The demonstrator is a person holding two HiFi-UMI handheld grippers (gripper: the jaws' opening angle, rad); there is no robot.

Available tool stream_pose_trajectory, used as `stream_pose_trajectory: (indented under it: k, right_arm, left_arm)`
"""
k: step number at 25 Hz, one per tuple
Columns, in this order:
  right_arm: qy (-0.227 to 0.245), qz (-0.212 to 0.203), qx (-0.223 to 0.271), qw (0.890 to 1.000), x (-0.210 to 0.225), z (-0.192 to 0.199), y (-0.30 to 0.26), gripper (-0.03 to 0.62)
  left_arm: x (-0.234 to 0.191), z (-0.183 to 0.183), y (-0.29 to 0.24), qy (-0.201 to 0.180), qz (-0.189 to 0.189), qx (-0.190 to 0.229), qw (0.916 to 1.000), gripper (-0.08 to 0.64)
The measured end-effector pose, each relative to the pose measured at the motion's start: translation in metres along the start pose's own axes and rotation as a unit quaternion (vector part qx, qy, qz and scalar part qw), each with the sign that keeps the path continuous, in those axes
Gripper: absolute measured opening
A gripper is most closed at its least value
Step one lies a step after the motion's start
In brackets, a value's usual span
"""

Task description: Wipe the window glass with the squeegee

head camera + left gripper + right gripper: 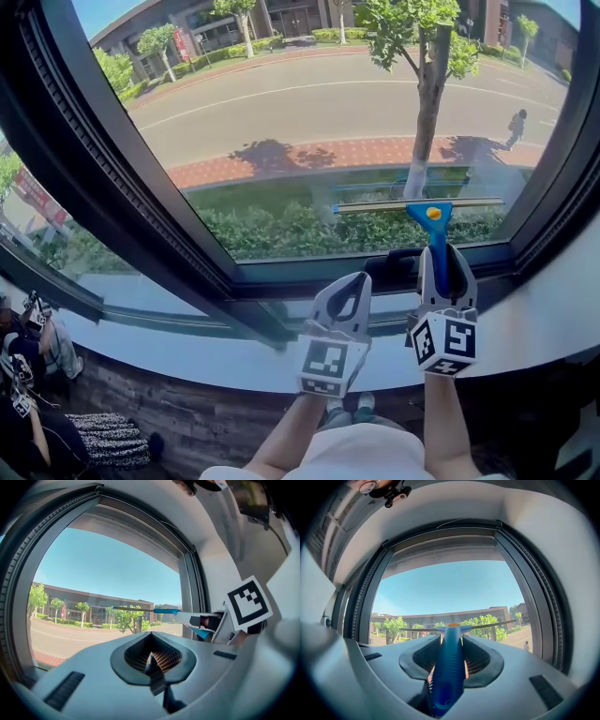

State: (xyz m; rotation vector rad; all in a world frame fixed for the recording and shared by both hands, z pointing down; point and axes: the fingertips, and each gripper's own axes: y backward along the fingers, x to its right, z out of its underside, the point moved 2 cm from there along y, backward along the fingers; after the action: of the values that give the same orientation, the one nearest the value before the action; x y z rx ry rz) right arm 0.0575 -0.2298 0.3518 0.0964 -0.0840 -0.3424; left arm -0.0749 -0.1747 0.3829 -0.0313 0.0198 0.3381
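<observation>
At lower right, the right gripper point(441, 269) clamps the squeegee point(434, 228), whose blade may tilt off the glass point(309, 112), streaking; left gripper point(344, 298) closed, empty.

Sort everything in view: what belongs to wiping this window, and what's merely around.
Job: squeegee; window glass; right gripper, shut on the squeegee handle.
Around: left gripper, shut and empty; white sill; people at lower left; tree outside.
</observation>
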Motion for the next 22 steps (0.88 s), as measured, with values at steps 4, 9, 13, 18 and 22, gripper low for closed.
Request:
stream_pose_trajectory:
  k: [4, 9, 13, 18, 22]
  right_arm:
    - [0.001, 0.000, -0.011, 1.000, 0.004, 0.001, 0.003, 0.149]
    - [-0.003, 0.001, -0.031, 1.000, 0.006, 0.018, 0.004, 0.150]
    - [0.007, -0.003, -0.038, 0.999, 0.006, 0.028, 0.003, 0.149]
    - [0.015, -0.003, -0.051, 0.999, 0.007, 0.021, 0.005, 0.149]
    - [0.014, 0.001, -0.071, 0.997, 0.006, 0.041, 0.006, 0.150]
  left_arm:
    - [0.004, -0.003, 0.000, 0.007, -0.001, -0.003, 1.0000, 0.003]
    - [0.006, 0.004, -0.002, 0.006, 0.003, -0.014, 0.9999, 0.003]
    - [0.005, 0.013, -0.004, 0.008, 0.003, -0.020, 0.9998, 0.003]
    - [0.009, 0.005, -0.008, 0.027, 0.009, -0.029, 0.9992, 0.003]
    - [0.005, 0.019, -0.010, 0.030, 0.007, -0.038, 0.9988, 0.003]
